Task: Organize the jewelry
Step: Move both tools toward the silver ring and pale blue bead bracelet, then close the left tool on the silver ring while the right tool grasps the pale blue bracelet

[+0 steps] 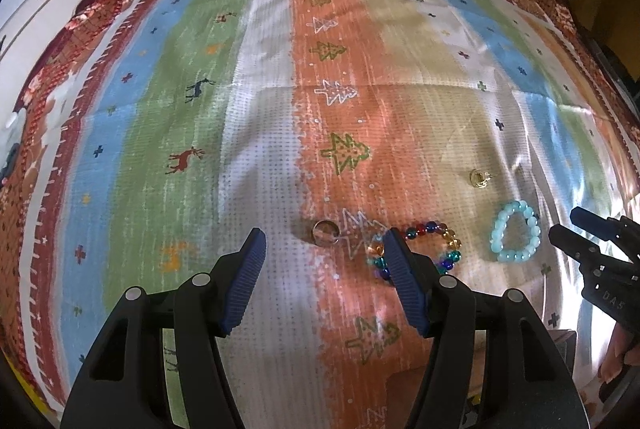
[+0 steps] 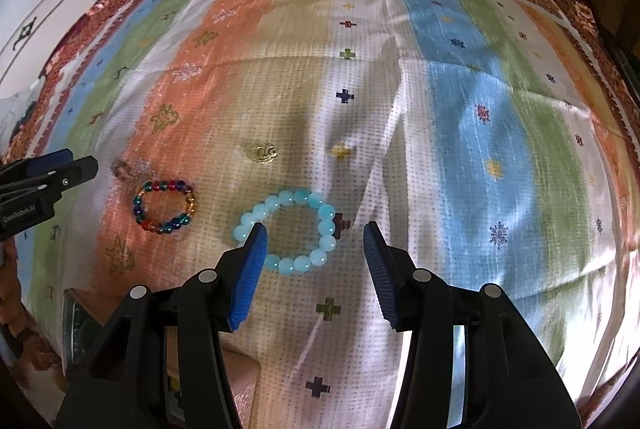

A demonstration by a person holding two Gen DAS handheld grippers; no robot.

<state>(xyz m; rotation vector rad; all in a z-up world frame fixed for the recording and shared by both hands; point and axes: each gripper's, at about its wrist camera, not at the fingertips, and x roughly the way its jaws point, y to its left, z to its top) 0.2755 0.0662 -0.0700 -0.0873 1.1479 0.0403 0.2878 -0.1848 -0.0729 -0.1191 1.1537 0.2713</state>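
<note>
Beads on the pale blue bracelet (image 2: 294, 231), lying on the striped cloth (image 2: 460, 77) just under the spread, empty right hand-held gripper (image 2: 316, 239), look smooth, light and likely slippery, so I'd pinch across one side of the loop.

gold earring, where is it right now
The gold earring lies on the cloth beyond the light blue bracelet, right of the multicoloured bracelet.
</note>
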